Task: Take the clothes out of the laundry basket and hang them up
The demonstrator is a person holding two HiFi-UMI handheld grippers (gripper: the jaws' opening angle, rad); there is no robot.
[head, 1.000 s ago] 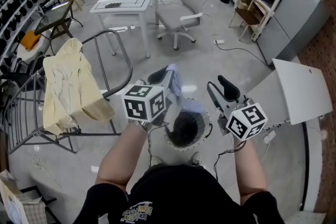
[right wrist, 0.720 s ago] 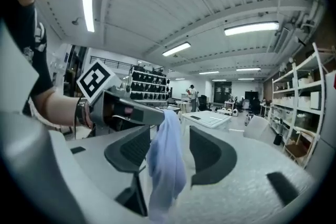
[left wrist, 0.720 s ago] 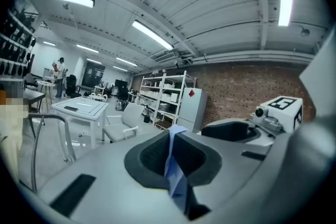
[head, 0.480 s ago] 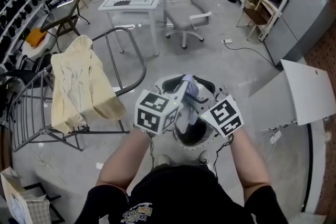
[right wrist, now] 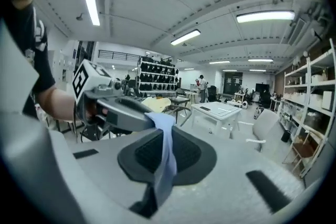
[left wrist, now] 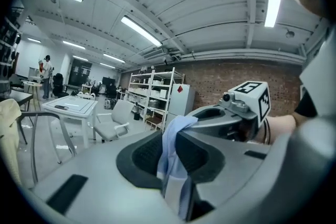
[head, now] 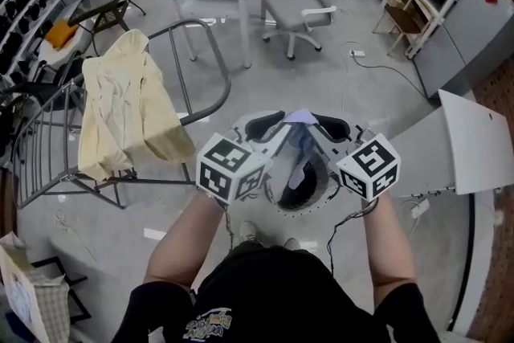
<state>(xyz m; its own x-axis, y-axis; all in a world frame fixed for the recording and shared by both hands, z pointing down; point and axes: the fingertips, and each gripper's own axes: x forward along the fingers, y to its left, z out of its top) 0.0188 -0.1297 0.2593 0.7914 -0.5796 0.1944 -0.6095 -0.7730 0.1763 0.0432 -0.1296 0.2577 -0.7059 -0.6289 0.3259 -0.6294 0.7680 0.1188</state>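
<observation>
- Your left tool (head: 265, 127) pinches the light blue fabric garment (head: 303, 144); its jaws have just eased slightly wider.
- Your right tool (head: 331, 127) has just closed on the same garment, close beside the left.
- The garment hangs from both tools above the round white laundry basket (head: 320, 197) on the floor.

Left claw (head: 269, 126) perhaps easing, right claw (head: 329, 126) clamping

Light blue garment (head: 299, 142) is held up bunched, hung narrow and limp over the round white laundry basket (head: 299, 210). Pale yellow garment (head: 120, 112) is seen draped over metal rack (head: 210, 54), left.
</observation>
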